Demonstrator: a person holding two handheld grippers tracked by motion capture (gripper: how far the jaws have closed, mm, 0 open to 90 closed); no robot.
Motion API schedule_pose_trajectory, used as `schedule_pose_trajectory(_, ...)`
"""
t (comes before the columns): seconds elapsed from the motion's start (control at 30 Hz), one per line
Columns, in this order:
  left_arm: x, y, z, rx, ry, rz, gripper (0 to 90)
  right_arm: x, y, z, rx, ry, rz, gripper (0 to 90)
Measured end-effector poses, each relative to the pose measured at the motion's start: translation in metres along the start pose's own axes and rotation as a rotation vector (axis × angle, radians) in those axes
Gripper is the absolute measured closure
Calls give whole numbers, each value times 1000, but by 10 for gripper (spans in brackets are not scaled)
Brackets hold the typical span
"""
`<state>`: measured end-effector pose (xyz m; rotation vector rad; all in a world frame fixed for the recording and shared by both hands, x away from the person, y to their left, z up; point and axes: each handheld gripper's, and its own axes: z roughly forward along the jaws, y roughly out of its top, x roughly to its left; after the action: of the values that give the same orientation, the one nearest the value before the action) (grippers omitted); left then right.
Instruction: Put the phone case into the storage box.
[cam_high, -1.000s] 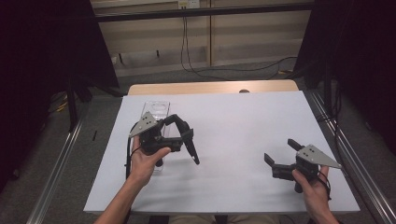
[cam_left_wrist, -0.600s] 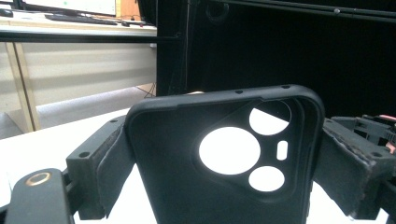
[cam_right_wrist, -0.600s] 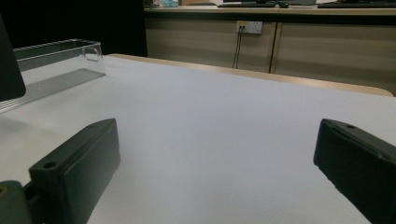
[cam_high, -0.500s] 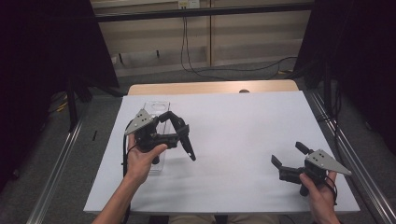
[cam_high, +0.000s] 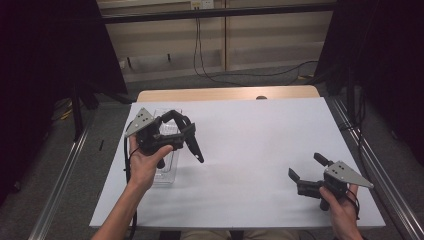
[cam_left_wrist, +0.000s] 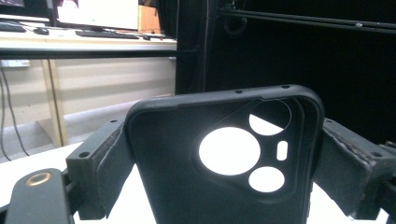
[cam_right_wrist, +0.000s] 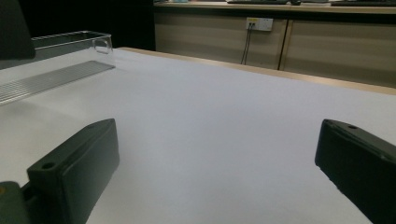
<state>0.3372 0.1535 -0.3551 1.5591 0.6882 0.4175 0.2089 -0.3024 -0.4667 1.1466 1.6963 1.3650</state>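
Note:
A black phone case (cam_high: 195, 147) with round camera cutouts is clamped by its sides in my left gripper (cam_high: 177, 127), held above the table's left part. In the left gripper view the phone case (cam_left_wrist: 187, 186) stands upright between the two jaws of the left gripper (cam_left_wrist: 224, 177), its inner side facing the camera. My right gripper (cam_high: 305, 166) stands open and holds nothing low over the front right of the white table (cam_high: 250, 130). From the right gripper (cam_right_wrist: 217, 172) only bare white surface lies between the jaws.
A clear plastic tray (cam_high: 165, 172) lies on the table under my left hand; the same tray (cam_right_wrist: 56, 70) is far off in the right gripper view. A wooden strip (cam_high: 225, 93) edges the table's far side. Cables hang behind it.
My right gripper has drawn back toward the front right corner, still open. My left gripper has risen slightly and shifted away from me with the phone case.

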Motion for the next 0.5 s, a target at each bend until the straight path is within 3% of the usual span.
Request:
schedule_pose_trajectory(0.07, 3, 5, -1, 3, 8, 15, 129, 0, -1, 1, 6, 1, -6, 0)
schedule_pose_trajectory(0.13, 2, 7, -1, -18, 17, -2, 129, 0, -1, 1, 1, 4, -6, 0)
schedule_pose_trajectory(0.2, 7, 13, -4, -16, 26, 23, 129, 1, -1, 1, -1, 1, -7, 0)
schedule_pose_trajectory(0.33, 11, 21, -7, -48, 57, 3, 128, 1, -1, 0, -3, 20, -1, 0)
schedule_pose_trajectory(0.5, 19, 24, -10, -42, 84, -5, 129, 2, -2, 1, 2, 21, -12, 0)
